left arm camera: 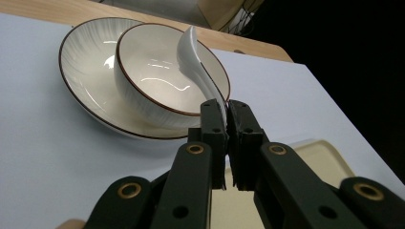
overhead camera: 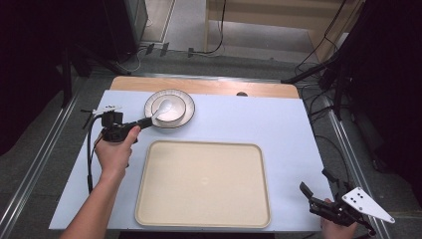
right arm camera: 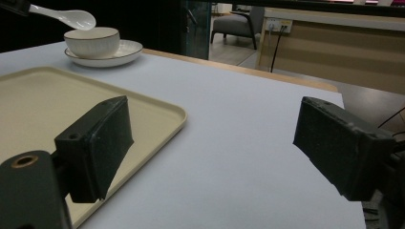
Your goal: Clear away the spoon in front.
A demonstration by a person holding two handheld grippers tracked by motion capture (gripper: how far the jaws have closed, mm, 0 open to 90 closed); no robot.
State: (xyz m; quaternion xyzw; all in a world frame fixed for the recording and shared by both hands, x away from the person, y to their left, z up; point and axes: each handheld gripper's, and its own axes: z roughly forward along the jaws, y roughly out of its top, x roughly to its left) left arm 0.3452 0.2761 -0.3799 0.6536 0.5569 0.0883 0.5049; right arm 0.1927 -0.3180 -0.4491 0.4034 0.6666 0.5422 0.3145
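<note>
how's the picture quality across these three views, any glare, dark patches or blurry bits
High view: even light on the table, black at both upper corners. Left gripper view: bright glare streaks inside the bowl, the left gripper shut on the spoon and fairly sharp, right side falling to black. Right gripper view: the open right gripper looms soft and blurred, the tray is clearer.

Overhead view; two low gripper views

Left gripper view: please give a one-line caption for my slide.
Left gripper shut on a white spoon, held over a bowl on a plate.
</note>
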